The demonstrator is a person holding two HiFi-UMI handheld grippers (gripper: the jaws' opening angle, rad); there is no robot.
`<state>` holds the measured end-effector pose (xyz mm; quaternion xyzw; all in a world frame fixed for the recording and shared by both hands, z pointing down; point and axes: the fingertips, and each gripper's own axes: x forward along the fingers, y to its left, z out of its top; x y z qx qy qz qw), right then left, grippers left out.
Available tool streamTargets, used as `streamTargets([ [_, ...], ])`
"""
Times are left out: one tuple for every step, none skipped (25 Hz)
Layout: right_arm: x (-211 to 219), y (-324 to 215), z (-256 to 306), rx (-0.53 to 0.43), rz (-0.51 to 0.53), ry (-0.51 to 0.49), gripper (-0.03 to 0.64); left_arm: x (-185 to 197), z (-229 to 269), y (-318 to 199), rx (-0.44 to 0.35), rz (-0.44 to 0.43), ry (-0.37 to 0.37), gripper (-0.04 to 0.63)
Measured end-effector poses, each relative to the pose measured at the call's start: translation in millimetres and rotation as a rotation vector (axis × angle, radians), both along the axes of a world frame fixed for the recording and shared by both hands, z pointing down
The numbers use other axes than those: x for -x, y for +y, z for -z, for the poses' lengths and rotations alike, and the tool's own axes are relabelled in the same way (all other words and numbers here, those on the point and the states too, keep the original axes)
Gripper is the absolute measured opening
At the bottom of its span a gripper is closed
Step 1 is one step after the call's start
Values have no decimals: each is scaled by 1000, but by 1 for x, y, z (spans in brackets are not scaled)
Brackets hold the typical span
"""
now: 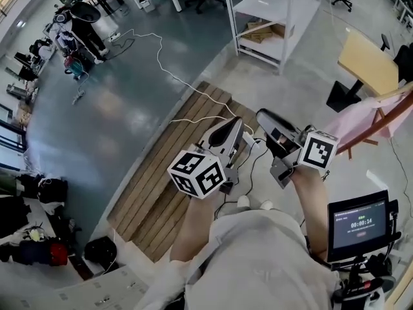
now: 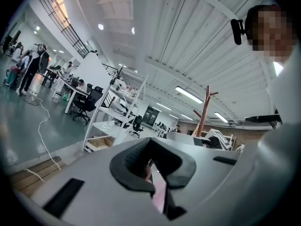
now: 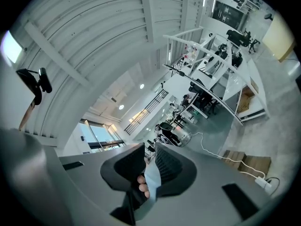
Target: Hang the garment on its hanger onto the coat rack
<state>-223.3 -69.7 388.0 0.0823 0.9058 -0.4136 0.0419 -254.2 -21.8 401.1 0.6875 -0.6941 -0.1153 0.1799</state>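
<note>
A pink garment [image 1: 364, 120] hangs at the far right of the head view, against the brown wooden coat rack [image 1: 387, 116]; I cannot make out its hanger. The rack [image 2: 203, 111] stands upright with bare top pegs in the left gripper view. My left gripper [image 1: 232, 124] and right gripper [image 1: 262, 115] are held side by side in front of the body, pointing away, well left of the garment. Both are shut with nothing between the pads. Only a thin slit shows at the left gripper [image 2: 153, 169] and at the right gripper [image 3: 149, 166].
A strip of wooden planks [image 1: 171, 170] lies on the floor below the grippers, crossed by a white cable [image 1: 169, 76]. Beyond stand a white shelf unit [image 1: 271, 15] and a yellow table [image 1: 369, 62]. A small screen [image 1: 359, 225] sits at the lower right.
</note>
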Motion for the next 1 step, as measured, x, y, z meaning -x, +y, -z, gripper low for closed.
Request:
streamTargets([
  [1, -1, 1, -1, 4, -9, 81, 0, 0, -1, 2, -3, -2, 5],
])
